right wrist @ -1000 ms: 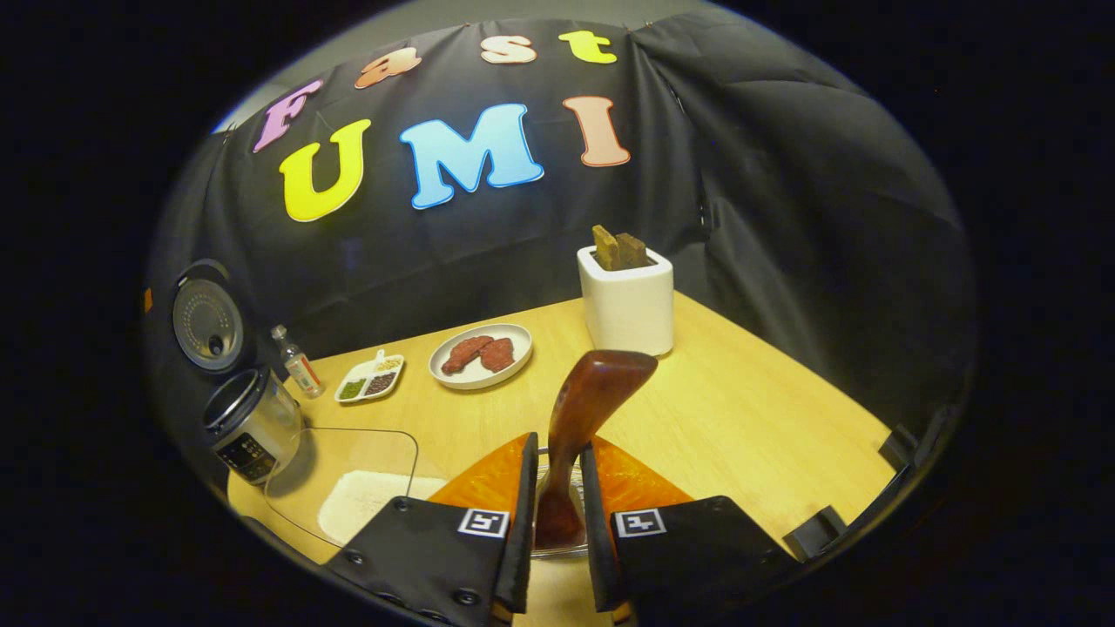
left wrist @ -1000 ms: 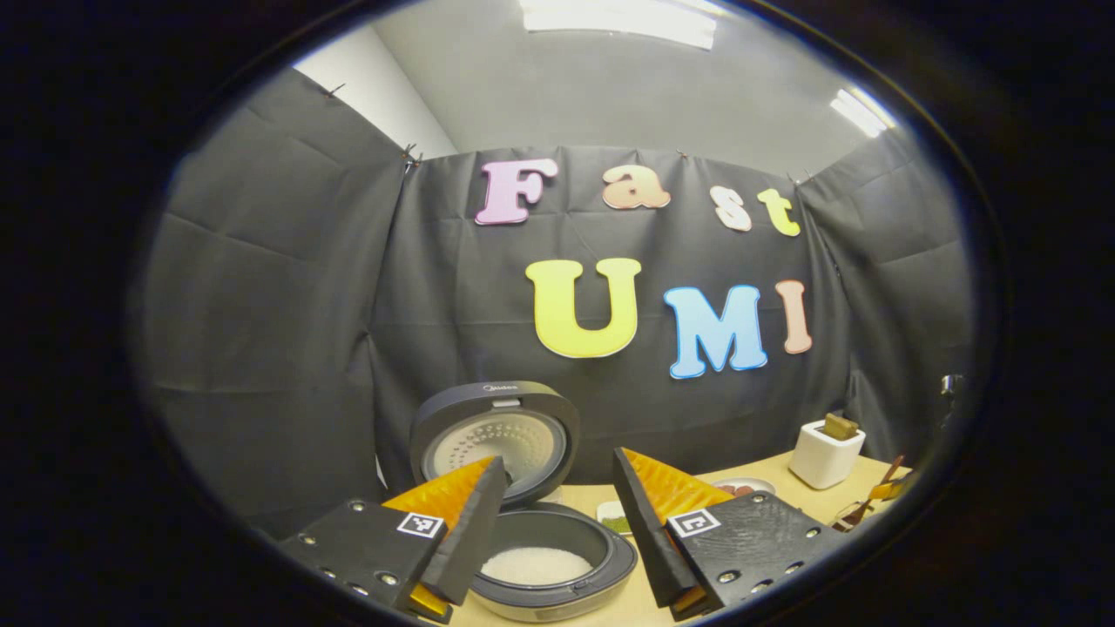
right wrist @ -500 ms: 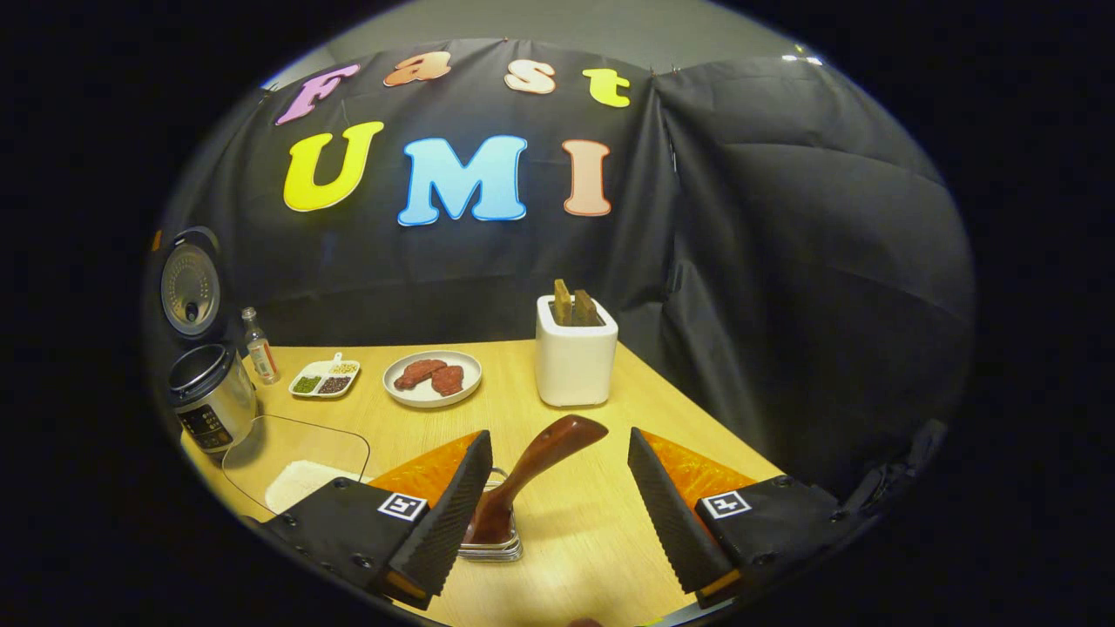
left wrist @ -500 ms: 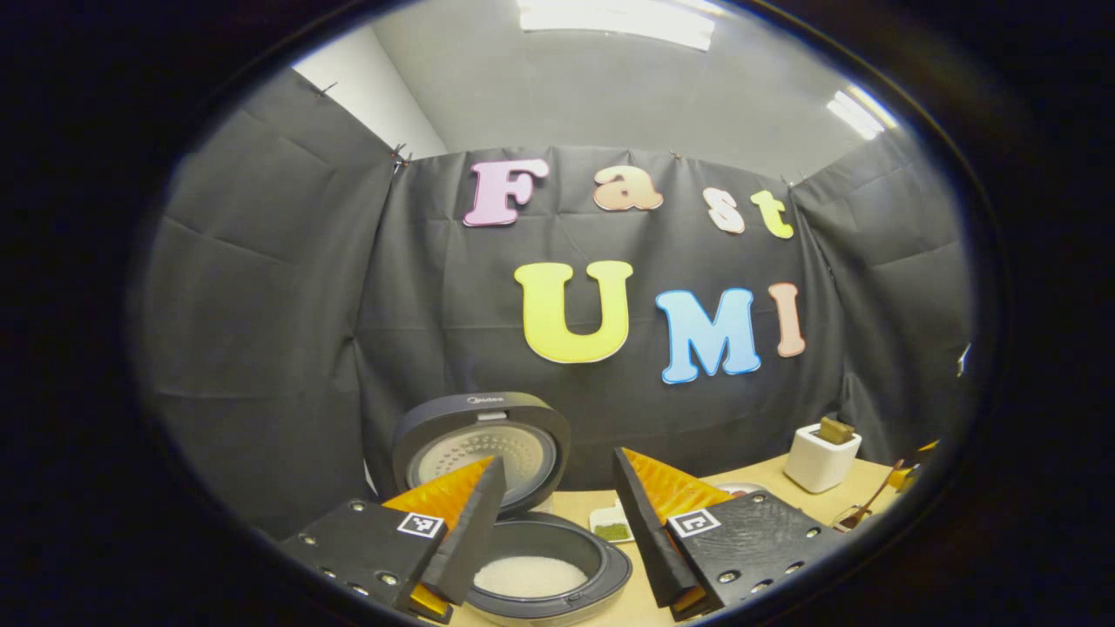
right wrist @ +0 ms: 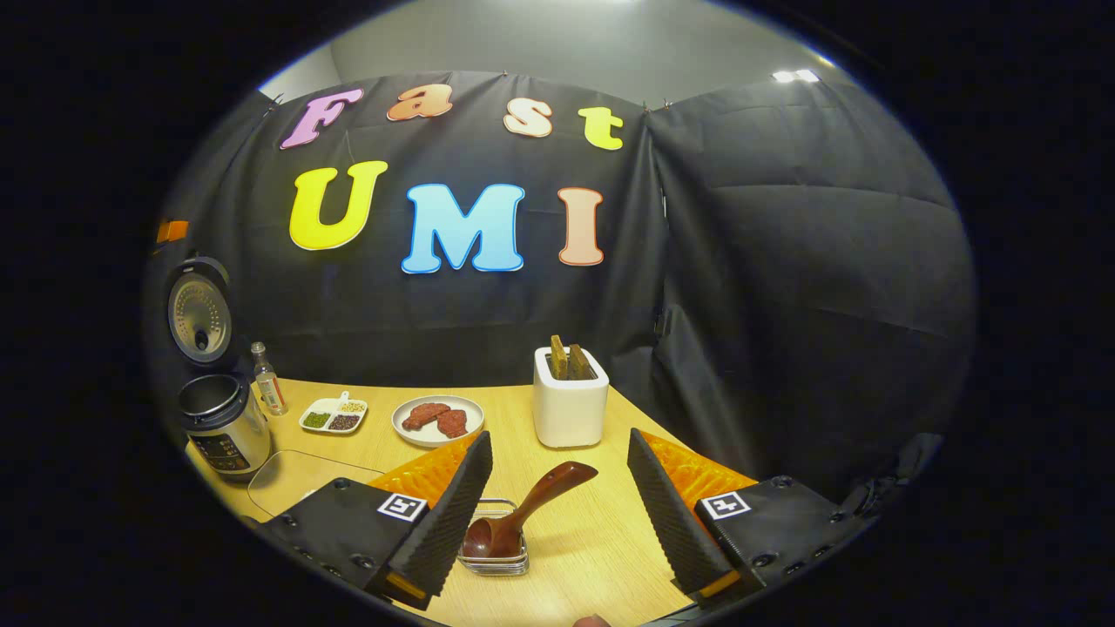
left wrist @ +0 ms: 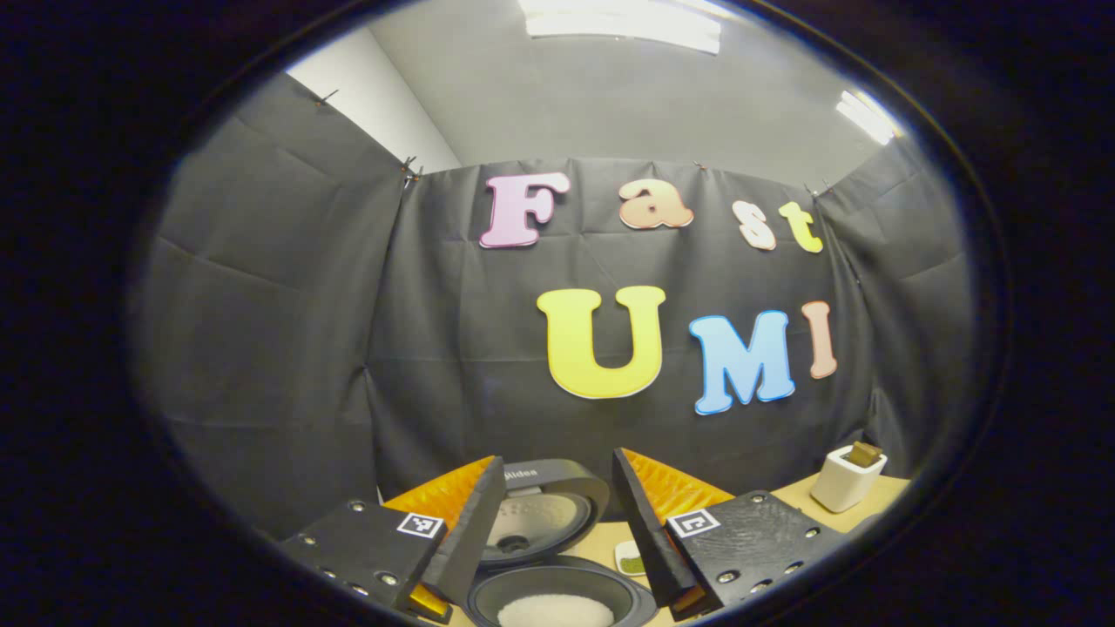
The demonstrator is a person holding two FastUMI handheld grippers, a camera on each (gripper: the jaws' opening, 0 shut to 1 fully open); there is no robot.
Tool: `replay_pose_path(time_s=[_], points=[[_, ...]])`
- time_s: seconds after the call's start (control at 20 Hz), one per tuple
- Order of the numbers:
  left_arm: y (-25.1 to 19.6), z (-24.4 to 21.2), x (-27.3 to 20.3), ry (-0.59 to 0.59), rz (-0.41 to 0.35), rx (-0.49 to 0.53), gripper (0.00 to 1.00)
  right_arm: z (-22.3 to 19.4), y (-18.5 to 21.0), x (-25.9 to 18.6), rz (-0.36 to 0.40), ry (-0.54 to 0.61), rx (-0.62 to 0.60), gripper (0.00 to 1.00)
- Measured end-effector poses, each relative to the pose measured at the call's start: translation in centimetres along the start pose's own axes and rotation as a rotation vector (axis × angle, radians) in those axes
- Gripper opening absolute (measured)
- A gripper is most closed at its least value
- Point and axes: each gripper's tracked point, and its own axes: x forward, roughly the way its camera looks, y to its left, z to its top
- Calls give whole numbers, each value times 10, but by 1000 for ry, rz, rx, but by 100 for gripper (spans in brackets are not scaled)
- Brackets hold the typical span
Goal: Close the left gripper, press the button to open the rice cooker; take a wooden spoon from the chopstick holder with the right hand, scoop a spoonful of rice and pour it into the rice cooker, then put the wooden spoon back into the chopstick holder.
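Note:
The wooden spoon point(right wrist: 531, 509) rests bowl-down in the small clear chopstick holder point(right wrist: 496, 562) on the table, its handle leaning up to the right. My right gripper point(right wrist: 557, 448) is open, its fingers on either side of the spoon and apart from it. The rice cooker point(right wrist: 222, 422) stands at the far left with its lid point(right wrist: 200, 309) up. In the left gripper view the cooker's pot point(left wrist: 557, 601) sits right below, white rice point(left wrist: 555, 611) inside and the lid point(left wrist: 544, 514) raised behind it. My left gripper point(left wrist: 558, 459) is open above the pot and holds nothing.
On the wooden table point(right wrist: 601, 557) are a clear flat container point(right wrist: 292, 475) by the cooker, a small bottle point(right wrist: 268, 392), a divided dish point(right wrist: 334, 415), a plate of red slices point(right wrist: 437, 418) and a white box point(right wrist: 571, 405) with brown slabs.
My right gripper has opened, let go of the spoon and drawn back; the spoon stays in the holder. In the left gripper view the cooker has slid lower.

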Motion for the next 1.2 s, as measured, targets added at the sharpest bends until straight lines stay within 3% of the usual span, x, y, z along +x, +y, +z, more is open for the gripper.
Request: replay_pose_path(time_s=[0.35,0.6,0.9,1.2], points=[[44,-23,90,61,47,-39,77,-3,10,-3,-5,3,29,98],[60,-55,123,111,83,-14,78,-6,11,-3,-19,12,28,98],[58,-78,121,163,65,-81,80,-5,21,0,13,14,21,98],[37,-88,82,189,39,-79,81,0,28,4,69,4,21,98]])
